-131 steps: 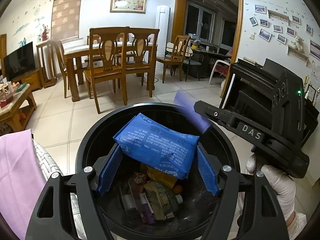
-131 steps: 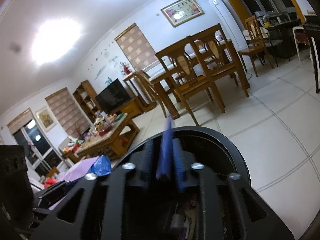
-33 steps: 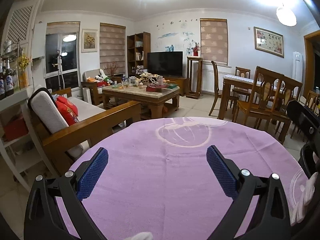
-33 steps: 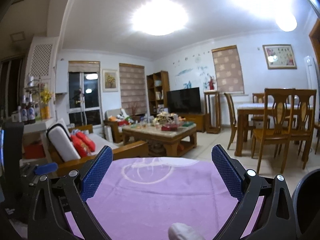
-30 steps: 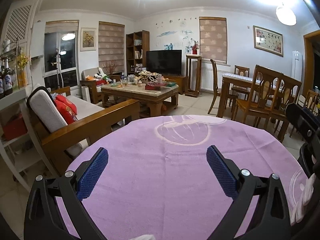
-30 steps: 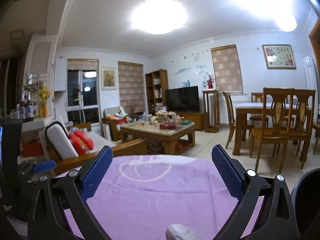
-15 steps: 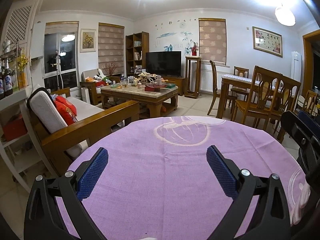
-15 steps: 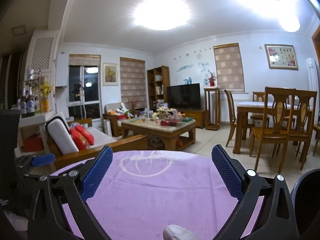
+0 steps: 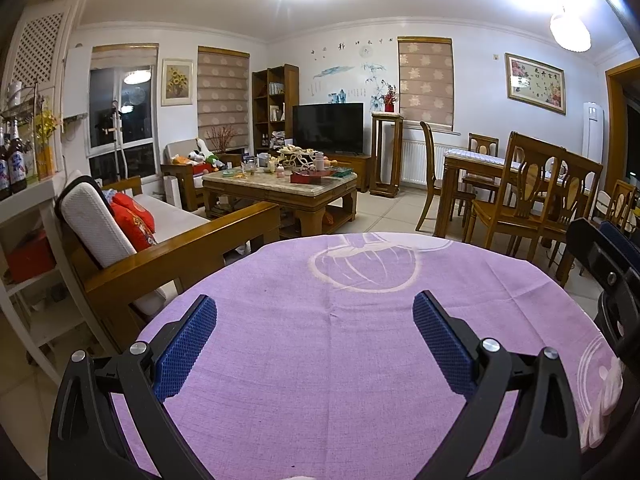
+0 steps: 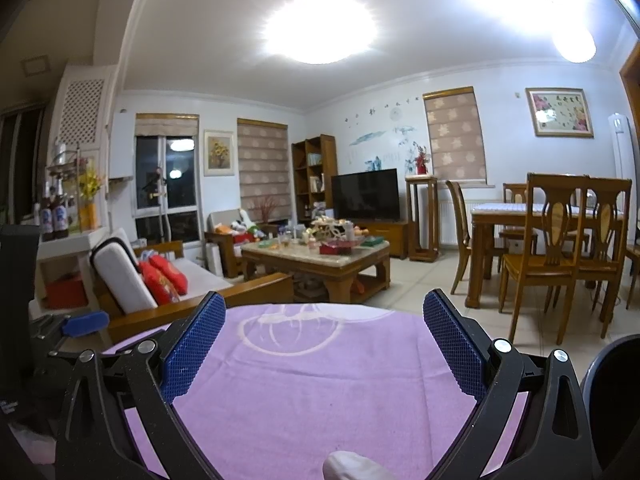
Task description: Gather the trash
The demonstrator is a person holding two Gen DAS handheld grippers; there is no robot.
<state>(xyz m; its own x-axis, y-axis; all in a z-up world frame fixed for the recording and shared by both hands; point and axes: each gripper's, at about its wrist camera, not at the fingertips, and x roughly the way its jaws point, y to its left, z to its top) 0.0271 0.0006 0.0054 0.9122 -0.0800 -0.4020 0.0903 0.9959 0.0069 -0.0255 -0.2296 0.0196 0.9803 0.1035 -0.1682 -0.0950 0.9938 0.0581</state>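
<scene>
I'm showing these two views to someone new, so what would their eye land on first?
The purple cloth fills the lower middle of both views, framed by each gripper's open blue-padded jaws: left gripper, right gripper. Above, a glaring ceiling light washes out the top. Beyond the cloth stand a cluttered coffee table and a dark television at the far wall.
</scene>
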